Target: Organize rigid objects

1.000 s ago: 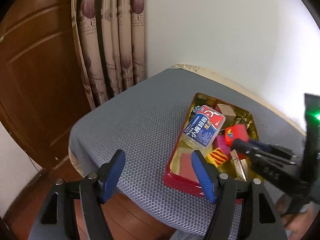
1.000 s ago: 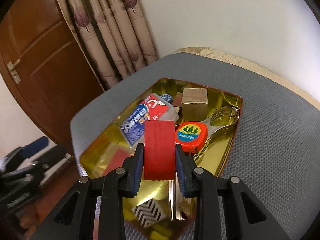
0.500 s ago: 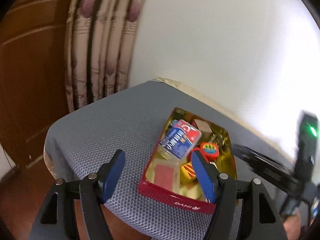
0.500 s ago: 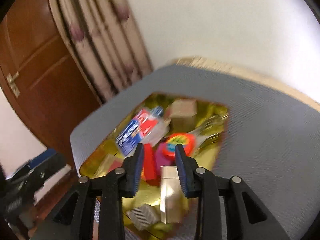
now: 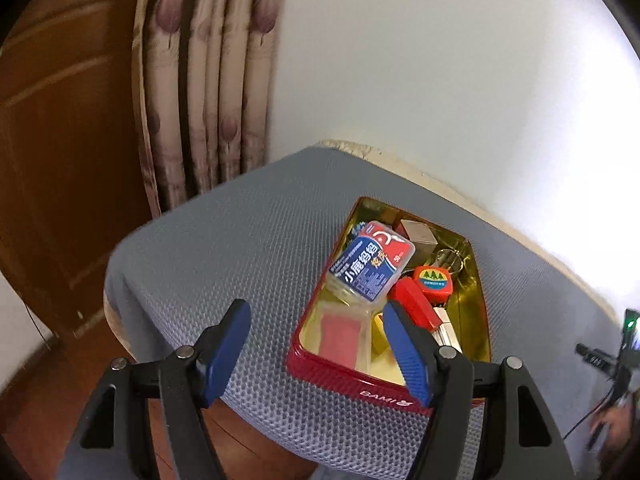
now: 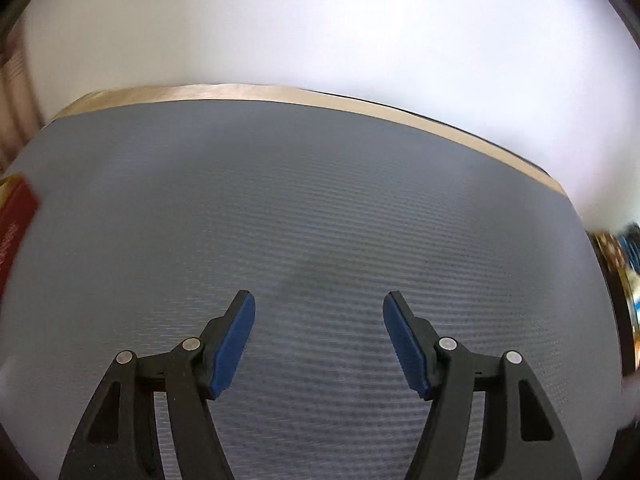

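Observation:
A red tin point(image 5: 384, 394) with a gold inside sits on the grey mesh surface point(image 5: 240, 248). Inside it are a blue-and-red plastic box point(image 5: 372, 266), a red block point(image 5: 416, 306), an orange tape measure point(image 5: 434, 280), a wooden cube point(image 5: 418, 234) and some metal pieces point(image 5: 450, 258). My left gripper point(image 5: 316, 312) hangs open above the tin's near left corner, holding nothing. My right gripper point(image 6: 319, 300) is over bare mesh point(image 6: 320, 200) to the right of the tin point(image 6: 16, 216). Its jaws are opening and nothing is between them.
A wooden door point(image 5: 60, 160) and a patterned curtain point(image 5: 208, 100) stand behind the surface on the left, with a white wall point(image 5: 440, 80) at the back. A beige border point(image 6: 280, 94) runs along the far edge. Blurred clutter point(image 6: 628, 248) lies beyond the right edge.
The right gripper let go of the red block, which now lies in the tin. It then swung off to the right over bare mesh with its jaws spreading. The left gripper stayed open and nearly still.

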